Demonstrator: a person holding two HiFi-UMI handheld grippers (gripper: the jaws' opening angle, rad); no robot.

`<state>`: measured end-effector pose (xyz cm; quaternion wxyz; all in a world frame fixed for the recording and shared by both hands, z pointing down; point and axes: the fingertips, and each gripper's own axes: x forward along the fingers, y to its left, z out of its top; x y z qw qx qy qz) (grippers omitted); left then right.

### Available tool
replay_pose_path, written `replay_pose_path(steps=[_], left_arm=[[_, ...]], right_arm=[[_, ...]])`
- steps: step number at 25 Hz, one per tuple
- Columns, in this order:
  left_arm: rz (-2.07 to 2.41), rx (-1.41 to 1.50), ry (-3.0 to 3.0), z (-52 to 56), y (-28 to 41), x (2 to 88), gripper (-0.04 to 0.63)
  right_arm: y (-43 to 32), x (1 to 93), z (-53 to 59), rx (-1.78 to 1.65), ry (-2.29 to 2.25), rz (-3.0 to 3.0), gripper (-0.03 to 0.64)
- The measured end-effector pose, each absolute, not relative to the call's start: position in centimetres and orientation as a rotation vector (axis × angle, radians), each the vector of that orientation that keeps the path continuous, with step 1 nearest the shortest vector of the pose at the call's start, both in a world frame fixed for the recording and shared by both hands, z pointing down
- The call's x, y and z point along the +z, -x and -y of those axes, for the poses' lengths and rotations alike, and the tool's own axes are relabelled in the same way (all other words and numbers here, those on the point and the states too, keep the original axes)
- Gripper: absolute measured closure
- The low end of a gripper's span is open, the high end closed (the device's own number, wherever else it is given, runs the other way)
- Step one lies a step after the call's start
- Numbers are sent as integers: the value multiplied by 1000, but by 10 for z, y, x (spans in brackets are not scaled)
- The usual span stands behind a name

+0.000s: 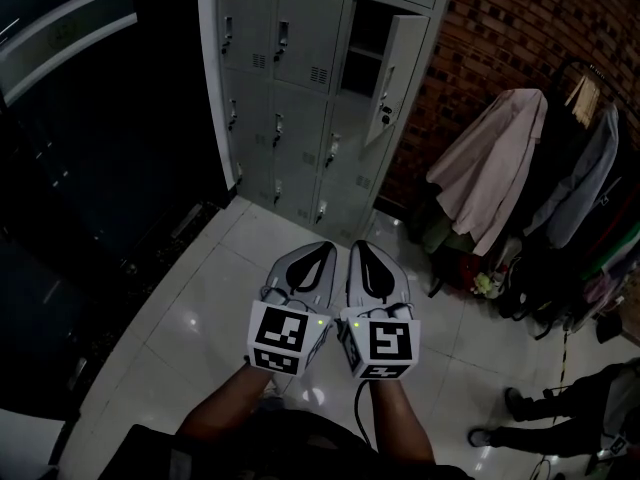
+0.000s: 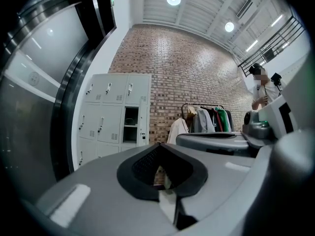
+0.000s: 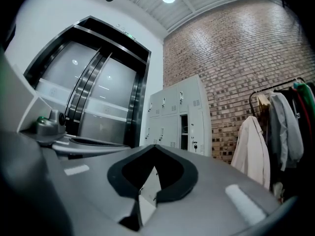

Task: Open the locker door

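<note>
left gripper (image 2: 159, 146): jaws together, nothing between them; points level at the lockers
right gripper (image 3: 153, 147): jaws closed too, empty; just beside the left one and parallel to it, can't tell if they touch
cubes (image 1: 280, 336): one marker cube at the back of each gripper, side by side, close to the forearms
forearms (image 1: 225, 413): both come in from the bottom edge of the head view
floor (image 1: 200, 318): pale glossy tiles under both grippers
lockers (image 1: 290, 78): grey bank straight ahead, well apart from the gripper tips, standing against the wall
door (image 1: 398, 73): right column, upper part; already swung open, standing out to the right of its compartment; neither gripper is near it
compartment (image 1: 365, 43): dark inside, with one shelf across it
lock (image 1: 385, 115): on the open door, something small and dark hangs from it, too small to tell what
other doors: all shut, each with a small handle
wall (image 1: 520, 28): red brick, behind and to the right of the lockers
sliding doors (image 3: 93, 102): tall, metal, dark frame, left of the lockers
rack (image 1: 590, 78): right of the lockers, in front of the wall, hung with clothes
coat (image 1: 495, 163): pale, nearest the lockers on the rack
person (image 1: 560, 418): legs and shoes at the lower right of the head view, standing on the floor
</note>
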<state>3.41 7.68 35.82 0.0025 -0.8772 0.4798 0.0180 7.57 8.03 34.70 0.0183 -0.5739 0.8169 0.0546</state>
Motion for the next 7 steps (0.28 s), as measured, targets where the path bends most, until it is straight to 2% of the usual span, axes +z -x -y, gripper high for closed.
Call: replay_pose_path(steps=[7], left_arm=[[-1505,51,2757,-84,-37,357,591]], right_arm=[[-76,348,-88,162,1770,-2544,617]])
